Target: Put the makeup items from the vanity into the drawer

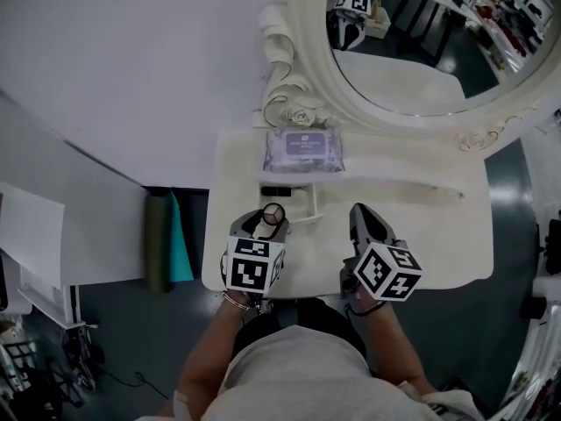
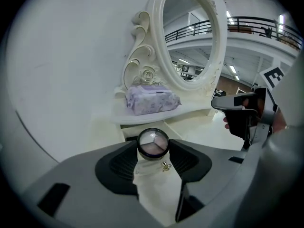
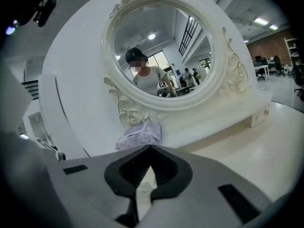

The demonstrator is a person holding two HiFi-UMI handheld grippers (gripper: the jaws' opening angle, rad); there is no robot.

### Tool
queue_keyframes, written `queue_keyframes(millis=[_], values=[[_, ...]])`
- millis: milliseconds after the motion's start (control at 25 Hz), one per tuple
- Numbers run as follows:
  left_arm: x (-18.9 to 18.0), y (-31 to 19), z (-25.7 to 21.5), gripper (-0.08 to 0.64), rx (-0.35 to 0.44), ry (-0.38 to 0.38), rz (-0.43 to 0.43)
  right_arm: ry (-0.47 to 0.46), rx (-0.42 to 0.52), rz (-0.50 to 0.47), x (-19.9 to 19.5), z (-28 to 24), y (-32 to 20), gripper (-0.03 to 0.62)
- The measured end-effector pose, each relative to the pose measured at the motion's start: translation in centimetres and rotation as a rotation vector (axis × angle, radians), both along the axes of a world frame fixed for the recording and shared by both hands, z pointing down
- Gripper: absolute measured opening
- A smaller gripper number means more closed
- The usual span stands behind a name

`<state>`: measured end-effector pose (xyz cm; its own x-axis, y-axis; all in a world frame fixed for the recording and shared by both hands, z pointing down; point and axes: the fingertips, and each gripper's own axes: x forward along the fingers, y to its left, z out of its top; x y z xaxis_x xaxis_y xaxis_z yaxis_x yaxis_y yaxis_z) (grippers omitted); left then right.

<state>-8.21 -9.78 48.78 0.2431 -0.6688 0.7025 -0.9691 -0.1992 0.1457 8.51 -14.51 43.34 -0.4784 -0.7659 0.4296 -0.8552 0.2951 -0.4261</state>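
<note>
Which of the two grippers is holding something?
The left gripper: a round makeup compact sits clamped between its jaws. The right gripper has its jaws closed together with nothing between them.

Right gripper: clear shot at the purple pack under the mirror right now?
Probably yes. The right gripper is empty and points at the pack, which lies on the shelf with nothing before it. Its jaws are shut and would have to open first.

The white vanity (image 1: pixel 438 235) carries a purple packet (image 1: pixel 304 150) on its raised shelf below the mirror (image 1: pixel 421 24).
</note>
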Motion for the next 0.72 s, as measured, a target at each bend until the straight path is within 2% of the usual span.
queue_keyframes(millis=[400, 720], values=[[-0.1, -1.7, 1.2, 0.219, -0.035, 0.002, -0.007, 0.011, -0.03, 0.036, 1.5, 1.2, -0.9, 0.017], [-0.1, -2.5, 1.9, 0.22, -0.056, -0.006, -0.005, 0.013, -0.048, 0.036, 1.3, 1.8, -1.7, 0.017]])
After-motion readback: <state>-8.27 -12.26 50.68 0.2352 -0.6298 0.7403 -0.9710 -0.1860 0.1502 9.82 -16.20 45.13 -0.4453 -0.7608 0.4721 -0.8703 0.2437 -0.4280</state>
